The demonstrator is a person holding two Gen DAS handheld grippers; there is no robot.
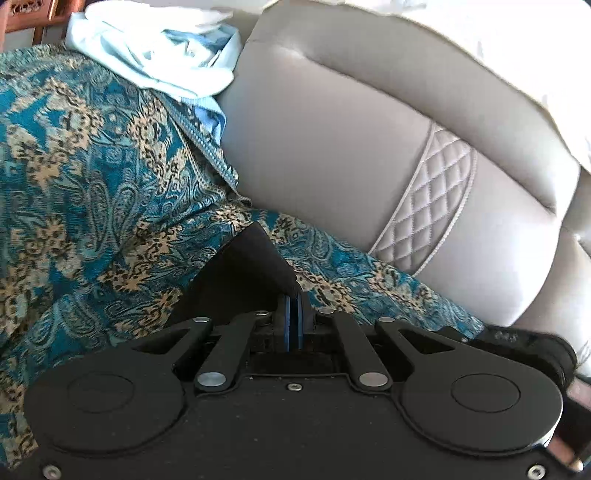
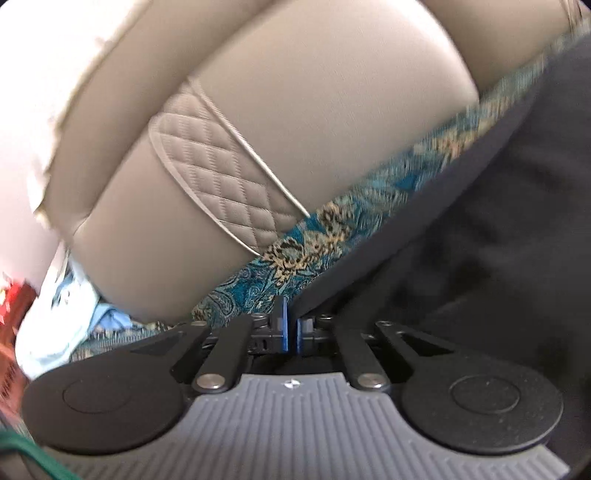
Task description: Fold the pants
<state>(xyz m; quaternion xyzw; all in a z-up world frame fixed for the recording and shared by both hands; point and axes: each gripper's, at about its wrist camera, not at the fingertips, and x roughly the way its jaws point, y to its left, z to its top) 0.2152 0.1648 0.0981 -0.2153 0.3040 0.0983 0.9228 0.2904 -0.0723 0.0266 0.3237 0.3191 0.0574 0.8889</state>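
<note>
Right, both tools are down low against the grey leather sofa backrest [image 1: 332,155], the cushion with the diamond-quilted strap stitched across it. Left gripper [image 1: 293,314] first: its blue-padded fingers [image 1: 286,325] are pressed together, clamped on a dark navy corner of the pants [image 1: 255,258], and that corner pokes up as a pointed peak just in front of the backrest. Under it lies the teal and gold paisley throw [image 1: 92,184], which covers the seat right up to the foot of the backrest. Off at the far end of the backrest sits a crumpled pale blue and white pile of clothes [image 1: 155,51], resting on the throw and leaning on the leather. Part of some reddish wooden furniture [image 1: 29,14] peeks in beyond that pile.

Over to the right gripper [image 2: 291,325]: a narrow slit shows between its blue pads [image 2: 283,321], and the dark pants fabric [image 2: 480,221] runs in a taut edge from the backrest's side down into that slit, so this one is pinching the cloth too. The picture is blurred, mind you. The pants spread broad and dark on the side away from the quilted strap [image 2: 221,170], lying over the paisley throw [image 2: 295,254], of which only a strip shows along the base of the backrest. The pale clothes pile [image 2: 70,317] shows again low beside the backrest.
</note>
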